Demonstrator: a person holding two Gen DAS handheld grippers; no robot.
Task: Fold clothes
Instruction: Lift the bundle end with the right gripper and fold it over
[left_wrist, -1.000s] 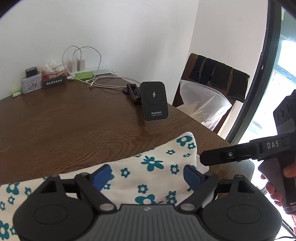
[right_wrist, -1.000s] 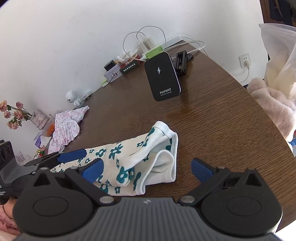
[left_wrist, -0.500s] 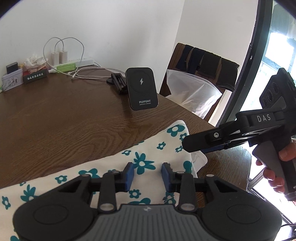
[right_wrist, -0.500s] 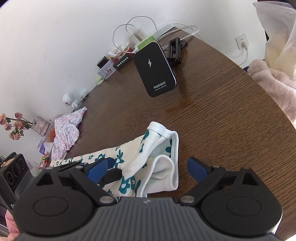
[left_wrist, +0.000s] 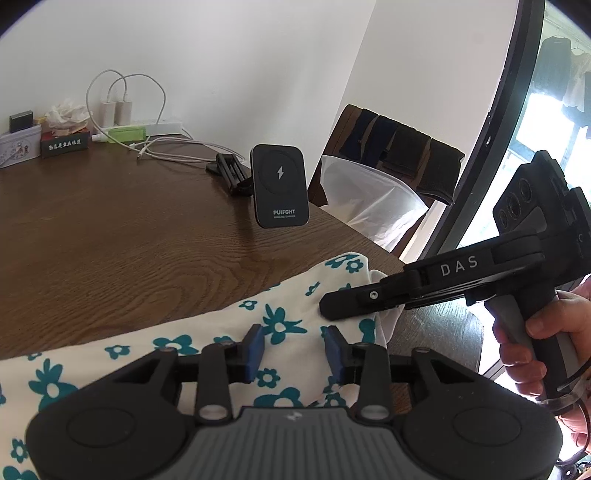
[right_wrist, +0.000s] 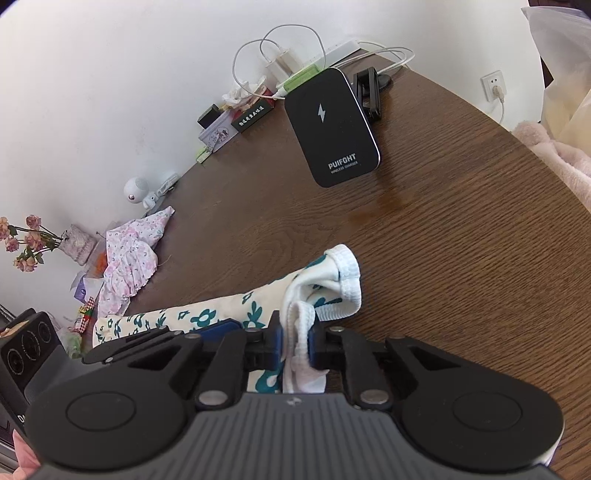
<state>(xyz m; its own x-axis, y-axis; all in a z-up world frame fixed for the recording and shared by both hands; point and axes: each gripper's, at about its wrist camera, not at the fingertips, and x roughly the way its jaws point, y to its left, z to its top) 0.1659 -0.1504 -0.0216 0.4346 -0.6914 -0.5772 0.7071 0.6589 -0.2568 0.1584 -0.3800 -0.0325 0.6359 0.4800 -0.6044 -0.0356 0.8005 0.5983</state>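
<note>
From my left wrist camera, the left hand-held gripper (left_wrist: 293, 349) sits low over the floral garment (left_wrist: 229, 332), a cream cloth with teal flowers spread across the near edge of the brown desk (left_wrist: 129, 229). Its blue pads stand apart with cloth visible between them, so I read it as open and holding nothing. Just ahead and to the right, the right hand-held gripper (left_wrist: 332, 306) reaches in from the side, its black tip down on the garment's bunched white end near the desk corner, with a hand (left_wrist: 532, 343) wrapped round its grip. Beyond the cloth a black wireless charger (left_wrist: 280, 184) stands upright on the desk, and a small tin (left_wrist: 18, 147) sits at the far wall; I cannot tell what is in it.

From my right wrist camera, the right hand-held gripper (right_wrist: 295, 341) is closed on the garment (right_wrist: 207, 314): its two blue pads pinch a fold of the white ribbed hem, which bulges out ahead of the fingers. The rest of the cloth trails off to the left along the desk (right_wrist: 461, 240), where the left hand-held gripper (right_wrist: 218, 328) lies over it, right beside my own fingers. A second, pink-flowered garment (right_wrist: 129, 254) lies crumpled well apart, near the far left edge, with a vase of dried roses (right_wrist: 33, 240) beside it.
</note>
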